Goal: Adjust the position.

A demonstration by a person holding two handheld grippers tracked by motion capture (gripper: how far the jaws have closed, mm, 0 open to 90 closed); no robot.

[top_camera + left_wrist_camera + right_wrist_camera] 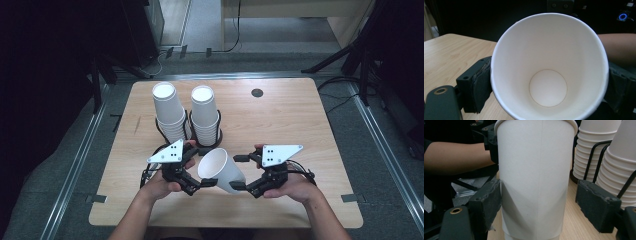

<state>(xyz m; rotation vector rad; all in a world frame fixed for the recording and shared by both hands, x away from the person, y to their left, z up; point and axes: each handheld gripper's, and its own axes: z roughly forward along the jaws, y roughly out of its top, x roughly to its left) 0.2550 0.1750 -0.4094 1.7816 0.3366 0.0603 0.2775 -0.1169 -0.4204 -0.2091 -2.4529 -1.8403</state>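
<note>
High view: a white paper cup [221, 170] lies tilted near the tabletop's [300, 120] front edge, two cup stacks [187, 114] behind. Left gripper [196, 184] view: jaws clamp its rim. Right gripper [537, 202] view: jaws stand spread, one pad [487, 202] touching its wall.

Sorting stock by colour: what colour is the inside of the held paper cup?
Plain white, bottom included; the cup shows best in the left gripper view.

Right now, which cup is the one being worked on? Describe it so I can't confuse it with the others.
On the wooden table, look at the near edge, in front of the two cup stacks in their black wire holders. The loose cup lies tipped between the left gripper and the right gripper. Unlike the stacked cups, which stand bottom-up, it is single, lies on its side and shows its open mouth.
</note>
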